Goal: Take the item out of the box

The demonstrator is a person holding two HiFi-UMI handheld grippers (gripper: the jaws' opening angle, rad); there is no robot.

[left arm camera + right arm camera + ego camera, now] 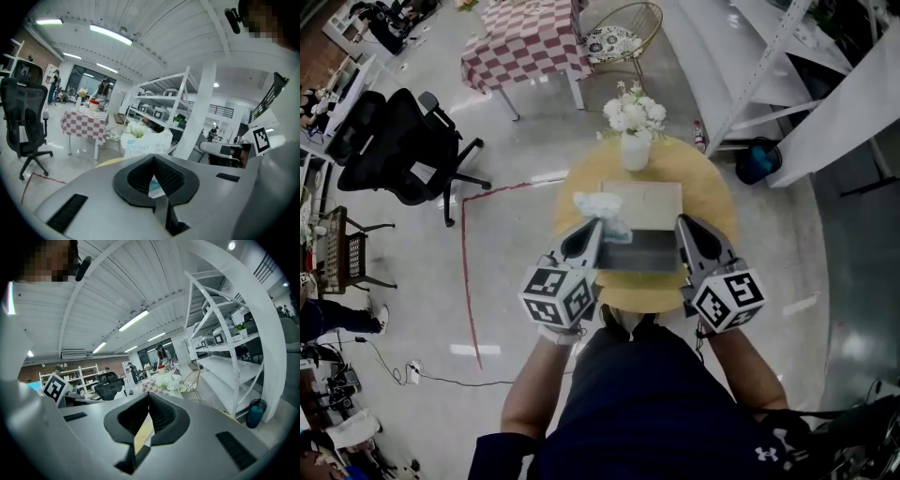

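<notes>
Left gripper [597, 225]: its fingers were closed on a thin edge of the tissue packet [600, 206]. The bulk of the packet hung beyond the tips.
Item: the packet was raised at the box's [652, 202] left rim, not yet fully clear of it as far as the head view showed.
Right gripper [683, 223]: its fingers were closed on a pale yellowish strip, which I judged to be the box's right wall, steadying it.
Box: it sat open on the round table [717, 192], near the person's side.
Risk, slip: the grip took only a soft wrapper edge, so the packet could probably have slid or torn free and fallen back in, or onto the floor past the table's left edge.
Risk, snag: if the packet had caught the rim while being lifted, the box could have been dragged or tipped. This would be more likely if the right hold had let go.
Risk, vase: a vase of flowers [635, 150] stood just behind the box. A forward swing of either gripper, or a shoved box, might have knocked it over.
</notes>
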